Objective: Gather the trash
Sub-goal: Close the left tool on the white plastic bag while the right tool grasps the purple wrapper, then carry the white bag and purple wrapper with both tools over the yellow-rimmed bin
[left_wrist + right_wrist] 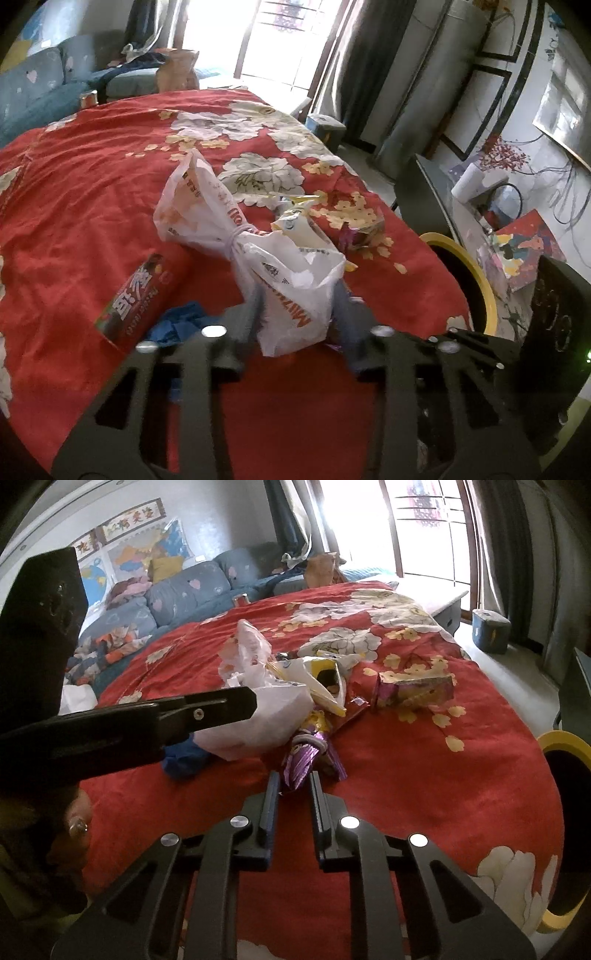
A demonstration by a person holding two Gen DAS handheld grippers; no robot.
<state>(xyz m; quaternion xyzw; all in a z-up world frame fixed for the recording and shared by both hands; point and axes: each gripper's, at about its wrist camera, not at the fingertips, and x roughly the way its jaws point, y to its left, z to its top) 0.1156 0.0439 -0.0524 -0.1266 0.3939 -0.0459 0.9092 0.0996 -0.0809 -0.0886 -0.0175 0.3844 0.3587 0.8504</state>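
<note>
A white plastic bag (291, 291), tied in the middle, lies on the red flowered cloth (92, 192). My left gripper (295, 310) is around its near end, fingers apart, and looks open. In the right wrist view the same bag (255, 720) sits by the left gripper's finger (221, 705). My right gripper (293, 779) has its fingers close on either side of the tail of a purple snack wrapper (306, 753). A red tube-shaped package (144, 295), a blue crumpled rag (181, 321), a yellow-white carton (321, 679) and a purple-yellow wrapper (413, 690) lie around.
A black bin with a yellow rim (465, 280) stands at the table's right edge; it also shows in the right wrist view (565, 760). A blue sofa (177, 594) is behind the table. A cluttered side table (491, 229) stands on the right.
</note>
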